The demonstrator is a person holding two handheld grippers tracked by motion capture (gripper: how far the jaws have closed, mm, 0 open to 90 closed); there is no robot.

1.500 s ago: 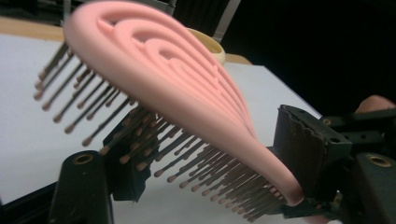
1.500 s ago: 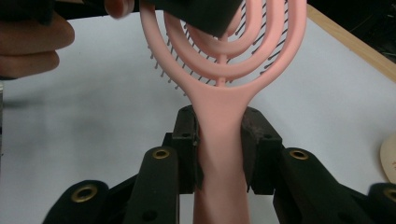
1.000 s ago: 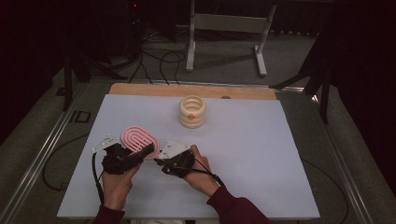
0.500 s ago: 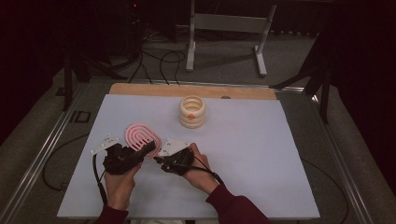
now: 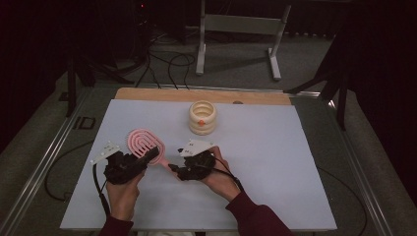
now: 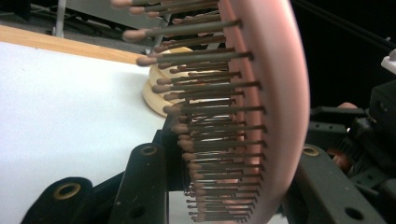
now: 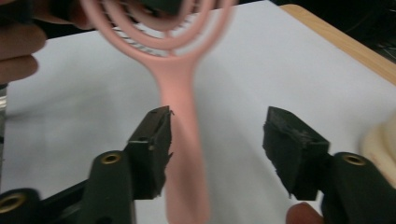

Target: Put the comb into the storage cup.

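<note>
The pink hairbrush (image 5: 143,143) has an oval, open head of curved loops, brown ball-tipped bristles (image 6: 205,116) on one face and a slim straight handle (image 7: 184,154). It is at the near left of the white table sheet (image 5: 275,162), its head clamped between the closed jaws of the left gripper (image 5: 147,156), one jaw on the bristle side and one on the smooth back. The right gripper (image 5: 173,168) sits at the handle end; its jaws have just been opening and now stand apart, the handle passing between them close to one pad without being pressed. Behind the brush, well apart, stands a cream ribbed ring-shaped holder (image 5: 202,118) with something orange inside it. A wooden board edge (image 5: 147,93) borders the sheet's far side; beyond is grey floor with cables (image 5: 162,64) and a metal stand (image 5: 238,29) in a dark room.
</note>
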